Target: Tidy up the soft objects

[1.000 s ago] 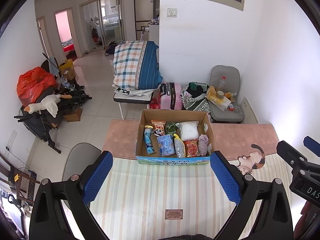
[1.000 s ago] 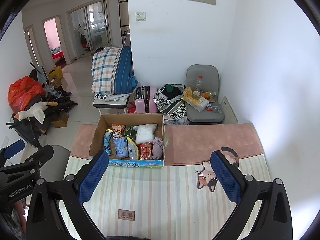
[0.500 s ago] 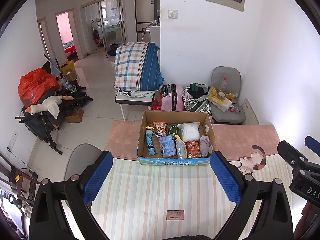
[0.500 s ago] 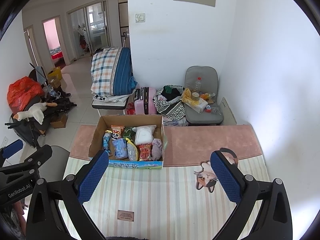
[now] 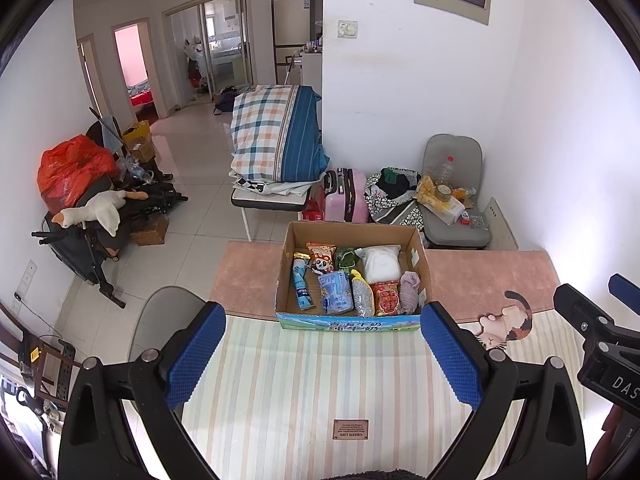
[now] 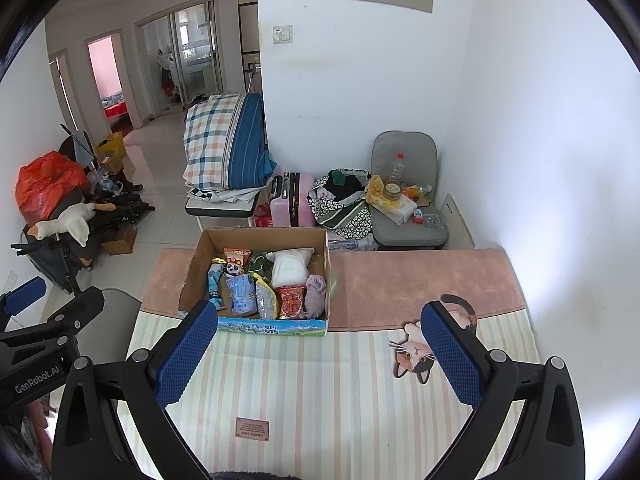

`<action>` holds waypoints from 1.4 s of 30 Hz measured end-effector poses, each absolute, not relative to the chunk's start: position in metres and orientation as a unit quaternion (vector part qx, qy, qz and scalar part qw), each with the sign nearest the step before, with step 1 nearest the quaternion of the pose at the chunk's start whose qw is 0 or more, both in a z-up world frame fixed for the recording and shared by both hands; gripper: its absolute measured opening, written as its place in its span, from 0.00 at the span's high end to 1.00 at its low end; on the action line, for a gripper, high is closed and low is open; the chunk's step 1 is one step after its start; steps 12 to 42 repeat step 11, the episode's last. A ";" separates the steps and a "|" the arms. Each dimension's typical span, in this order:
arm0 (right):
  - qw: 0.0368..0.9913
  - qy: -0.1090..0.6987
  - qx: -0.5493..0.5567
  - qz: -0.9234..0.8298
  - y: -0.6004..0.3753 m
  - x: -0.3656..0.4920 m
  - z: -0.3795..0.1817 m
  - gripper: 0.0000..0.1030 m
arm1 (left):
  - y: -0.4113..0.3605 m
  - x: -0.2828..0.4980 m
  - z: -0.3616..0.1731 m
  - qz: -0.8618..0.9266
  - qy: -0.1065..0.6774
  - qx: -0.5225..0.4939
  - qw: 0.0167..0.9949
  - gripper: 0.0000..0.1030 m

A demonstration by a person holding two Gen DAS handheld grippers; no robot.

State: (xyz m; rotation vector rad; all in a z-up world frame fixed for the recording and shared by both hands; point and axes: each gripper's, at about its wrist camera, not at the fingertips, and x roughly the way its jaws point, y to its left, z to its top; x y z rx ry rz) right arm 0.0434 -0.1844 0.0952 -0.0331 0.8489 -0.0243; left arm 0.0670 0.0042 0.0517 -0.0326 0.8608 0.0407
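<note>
An open cardboard box (image 5: 290, 240) (image 6: 200, 256) stands on the striped cloth of the table (image 5: 304, 384) (image 6: 320, 384). It holds several soft packets, among them a white bag (image 5: 380, 266) (image 6: 289, 268), a red packet (image 5: 386, 300) (image 6: 291, 302) and a lilac cloth (image 5: 410, 286) (image 6: 315, 294). My left gripper (image 5: 320, 356) is open and empty, short of the box. My right gripper (image 6: 318, 356) is open and empty, right of the box.
A cat-shaped mat (image 6: 416, 358) (image 5: 506, 326) lies right of the box. Beyond the table stand a folding bed with a plaid quilt (image 5: 276, 140), a pink suitcase (image 5: 348, 196) and a grey chair (image 5: 452, 216) with clutter. A chair back (image 5: 164, 316) is at the table's left edge.
Both grippers have drawn back and risen slightly, so the box sits a little farther off. Both stay open and empty.
</note>
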 end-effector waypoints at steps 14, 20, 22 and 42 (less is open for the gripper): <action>0.911 0.412 -0.017 -0.013 -0.183 0.043 0.096 0.00 | 0.009 0.064 0.056 0.025 0.414 -0.016 0.910 0.03; 0.911 0.412 -0.017 -0.013 -0.183 0.043 0.096 0.00 | 0.009 0.064 0.056 0.025 0.414 -0.016 0.910 0.03; 0.911 0.412 -0.017 -0.013 -0.183 0.043 0.096 0.00 | 0.009 0.064 0.056 0.025 0.414 -0.016 0.910 0.03; 0.911 0.412 -0.017 -0.013 -0.183 0.043 0.096 0.00 | 0.009 0.064 0.056 0.025 0.414 -0.016 0.910 0.03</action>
